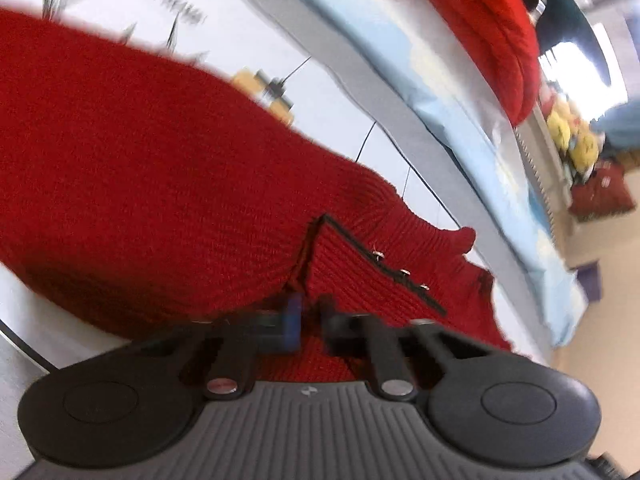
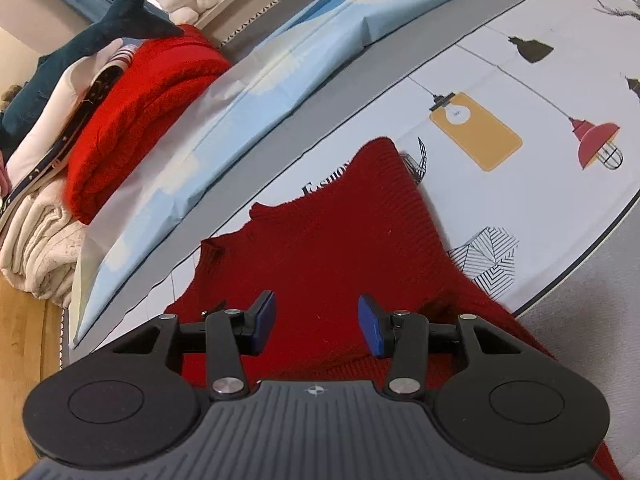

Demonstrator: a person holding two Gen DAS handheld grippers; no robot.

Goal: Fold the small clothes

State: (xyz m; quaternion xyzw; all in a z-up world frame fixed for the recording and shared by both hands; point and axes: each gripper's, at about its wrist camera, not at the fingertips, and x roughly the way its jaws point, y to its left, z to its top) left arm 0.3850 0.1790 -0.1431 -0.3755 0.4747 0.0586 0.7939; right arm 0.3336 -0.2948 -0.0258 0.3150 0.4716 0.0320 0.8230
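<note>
1. Left wrist view. The left gripper (image 1: 310, 318) is clenched on the dark red knit sweater (image 1: 140, 184), its jaws nearly together with a bunch of ribbed fabric between them, near the black-edged placket with 3 small studs (image 1: 404, 272). Judged purpose: pinching this edge so it can be lifted over for a fold. The sweater lies spread on the printed cloth (image 1: 240, 28), reaching far left. A pale blue sheet (image 1: 460, 92) runs along the right; a brighter red garment (image 1: 480, 12) sits at far right.
2. Right wrist view. The right gripper (image 2: 316, 326) is released, jaws apart above the sweater (image 2: 320, 240), gripping nothing; it seems poised to take a second hold. At far left, beyond the blue sheet (image 2: 240, 92), stands a stack of folded clothes (image 2: 132, 104) with a plush shark (image 2: 100, 32). Nothing blocks the fold.
</note>
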